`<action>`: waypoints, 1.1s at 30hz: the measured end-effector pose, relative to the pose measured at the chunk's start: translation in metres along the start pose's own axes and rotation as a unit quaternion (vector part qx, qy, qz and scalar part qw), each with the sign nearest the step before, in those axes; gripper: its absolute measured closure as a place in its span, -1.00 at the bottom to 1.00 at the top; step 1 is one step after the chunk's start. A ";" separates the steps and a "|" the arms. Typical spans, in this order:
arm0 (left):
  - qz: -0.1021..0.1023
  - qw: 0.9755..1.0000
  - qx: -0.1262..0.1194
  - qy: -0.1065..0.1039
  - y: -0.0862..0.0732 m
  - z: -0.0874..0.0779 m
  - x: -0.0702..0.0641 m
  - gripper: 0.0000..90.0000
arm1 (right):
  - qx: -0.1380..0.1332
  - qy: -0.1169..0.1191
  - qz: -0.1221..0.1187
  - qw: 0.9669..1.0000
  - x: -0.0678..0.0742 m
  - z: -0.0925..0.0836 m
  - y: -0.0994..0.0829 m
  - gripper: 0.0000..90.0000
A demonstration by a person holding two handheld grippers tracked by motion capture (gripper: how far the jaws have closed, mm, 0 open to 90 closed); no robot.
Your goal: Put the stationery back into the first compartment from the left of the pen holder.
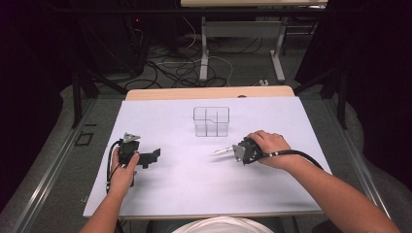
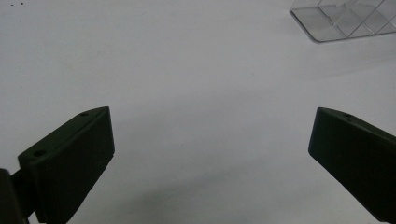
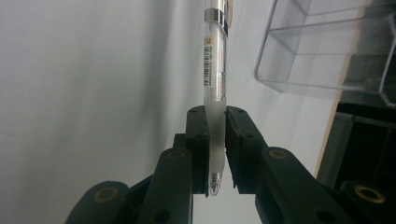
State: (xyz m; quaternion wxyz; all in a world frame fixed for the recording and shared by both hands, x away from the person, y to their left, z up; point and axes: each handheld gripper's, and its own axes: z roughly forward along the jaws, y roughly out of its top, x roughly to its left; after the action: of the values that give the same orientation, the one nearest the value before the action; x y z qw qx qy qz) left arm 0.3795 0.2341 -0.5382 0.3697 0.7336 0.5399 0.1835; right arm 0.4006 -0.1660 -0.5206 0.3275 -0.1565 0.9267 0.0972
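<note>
A clear pen (image 3: 215,70) with a barcode label on its barrel is clamped by its frosted grip in my right gripper (image 3: 216,114). Its writing tip points back toward the camera. In the high view the pen (image 1: 221,151) sticks out leftward from the right gripper (image 1: 236,151), low over the white sheet. Just beyond it stands a clear plastic organizer (image 1: 211,121) with several compartments. My left gripper (image 1: 149,157) rests at the left of the sheet. In its own view the left gripper (image 2: 212,123) has its jaws wide apart with nothing between them.
The white sheet (image 1: 194,184) covers the table, whose wooden back edge (image 1: 209,92) shows behind it. The organizer's corner (image 2: 345,21) shows at the top right of the left gripper view, and its wall (image 3: 322,51) is close on the right of the pen. Cables and desk legs lie beyond.
</note>
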 end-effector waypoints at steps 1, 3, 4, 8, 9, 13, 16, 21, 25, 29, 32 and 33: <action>0.000 1.000 0.001 -0.003 0.000 0.000 0.000 -1.00 | 0.000 0.000 0.000 1.000 0.000 0.000 0.000 0.78; -0.001 1.000 0.004 -0.006 0.000 0.000 -0.001 -1.00 | -0.008 -0.013 0.007 1.000 0.002 0.000 0.003 0.78; 0.002 1.000 0.005 -0.007 0.001 0.000 -0.002 -1.00 | -0.011 -0.018 -0.006 1.000 0.000 -0.001 0.004 0.78; 0.000 1.000 0.006 -0.020 0.002 0.000 -0.002 -1.00 | -0.020 -0.051 -0.026 0.998 0.003 -0.003 0.011 0.78; -0.002 1.000 0.004 -0.023 0.002 0.000 -0.003 -1.00 | -0.022 -0.057 -0.038 0.997 0.003 -0.004 0.013 0.78; -0.002 0.999 0.004 -0.039 0.004 0.001 -0.006 -1.00 | -0.023 -0.090 -0.063 0.994 0.008 -0.006 0.020 0.78; 0.002 0.999 0.001 -0.043 0.005 0.001 -0.010 -1.00 | -0.023 -0.104 -0.090 0.990 0.007 -0.009 0.023 0.78; 0.006 0.999 -0.002 -0.053 0.007 0.001 -0.016 -1.00 | -0.025 -0.153 -0.127 0.980 0.009 -0.015 0.026 0.78; 0.010 0.998 -0.001 -0.059 0.007 0.001 -0.019 -0.99 | -0.022 -0.210 -0.177 0.961 0.013 -0.021 0.026 0.78; 0.015 0.998 0.003 -0.066 0.007 0.002 -0.021 -0.99 | -0.029 -0.247 -0.212 0.945 0.014 -0.025 0.027 0.78; 0.016 0.997 0.004 -0.074 0.008 0.001 -0.024 -0.98 | -0.031 -0.271 -0.232 0.933 0.013 -0.029 0.028 0.78; 0.017 0.997 0.004 -0.079 0.009 0.001 -0.026 -0.97 | -0.033 -0.281 -0.241 0.928 0.013 -0.031 0.029 0.78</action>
State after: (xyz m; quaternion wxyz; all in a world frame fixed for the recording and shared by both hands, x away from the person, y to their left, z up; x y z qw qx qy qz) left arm 0.3769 0.2086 -0.5289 0.4051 0.7562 0.4974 0.1292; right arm 0.3631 -0.1503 -0.5031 0.5827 -0.3524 0.7273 0.0855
